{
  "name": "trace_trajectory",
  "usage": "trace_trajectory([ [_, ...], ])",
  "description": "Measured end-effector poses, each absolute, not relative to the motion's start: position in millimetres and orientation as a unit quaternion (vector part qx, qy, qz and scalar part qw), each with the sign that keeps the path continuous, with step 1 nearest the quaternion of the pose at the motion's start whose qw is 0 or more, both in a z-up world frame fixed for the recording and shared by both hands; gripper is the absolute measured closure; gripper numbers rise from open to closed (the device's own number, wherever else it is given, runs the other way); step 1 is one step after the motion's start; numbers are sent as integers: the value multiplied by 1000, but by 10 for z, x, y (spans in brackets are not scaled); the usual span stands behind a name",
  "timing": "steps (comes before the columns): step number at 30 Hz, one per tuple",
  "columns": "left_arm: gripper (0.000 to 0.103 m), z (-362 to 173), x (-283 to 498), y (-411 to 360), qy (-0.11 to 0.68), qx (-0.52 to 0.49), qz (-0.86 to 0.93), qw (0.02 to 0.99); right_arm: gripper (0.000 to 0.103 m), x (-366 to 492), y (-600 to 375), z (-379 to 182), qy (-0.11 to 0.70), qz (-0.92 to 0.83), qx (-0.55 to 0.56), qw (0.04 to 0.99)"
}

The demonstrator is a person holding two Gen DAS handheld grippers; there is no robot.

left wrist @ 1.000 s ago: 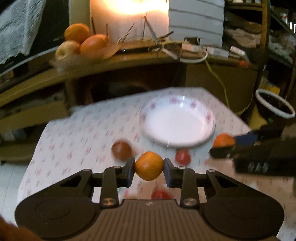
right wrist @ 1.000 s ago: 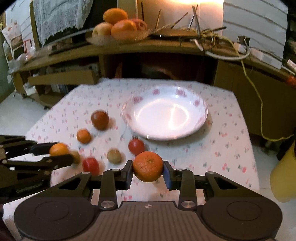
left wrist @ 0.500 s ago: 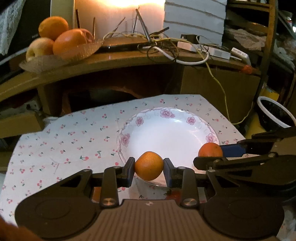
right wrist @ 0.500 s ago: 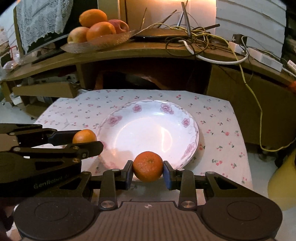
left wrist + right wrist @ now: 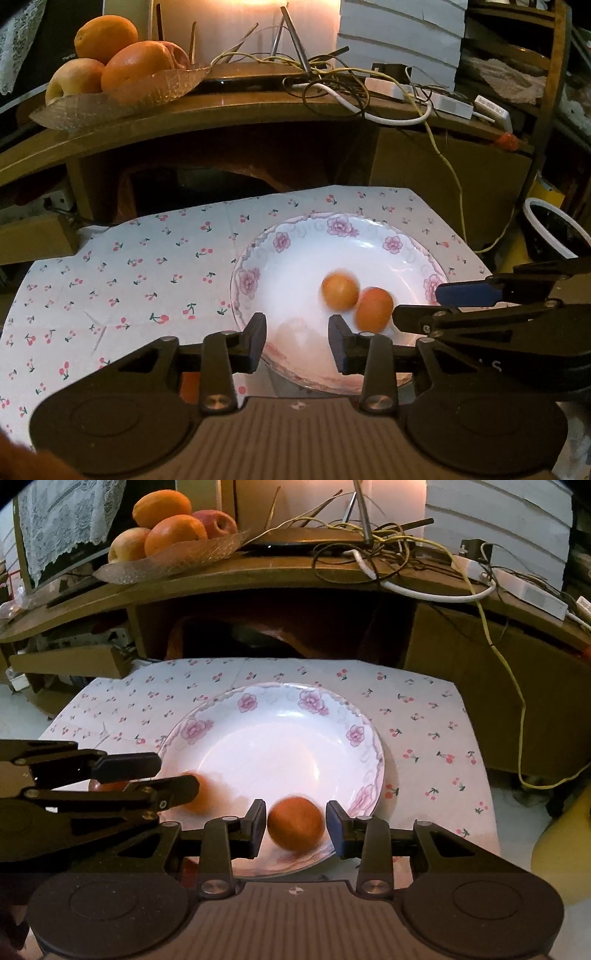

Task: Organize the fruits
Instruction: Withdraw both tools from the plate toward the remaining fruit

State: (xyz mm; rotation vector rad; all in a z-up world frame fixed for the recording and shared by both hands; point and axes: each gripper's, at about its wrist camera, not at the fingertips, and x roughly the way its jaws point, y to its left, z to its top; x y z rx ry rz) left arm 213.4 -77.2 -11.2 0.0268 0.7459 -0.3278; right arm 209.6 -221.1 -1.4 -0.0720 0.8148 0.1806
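A cherry-print tablecloth [image 5: 147, 280] covers the table, with a wooden shelf [image 5: 258, 576] behind carrying a glass dish of fruit [image 5: 166, 550]. A flowered white plate [image 5: 354, 734] holds two small oranges, both motion-blurred. The left gripper [image 5: 297, 341] is spread over the plate's near rim, holding nothing. The paler orange [image 5: 340, 293] lies near the plate's middle, touching the deeper orange [image 5: 373, 309], whose blurred long axis looks tilted upright. The right gripper [image 5: 295, 827] is spread too, that orange lying loose between its fingers.
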Motion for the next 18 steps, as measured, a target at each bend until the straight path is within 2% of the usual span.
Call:
trace_trajectory([
  [18, 55, 154, 1981, -467, 341, -6, -143, 929, 54, 1983, -2270, 134, 371, 81, -22, 925],
])
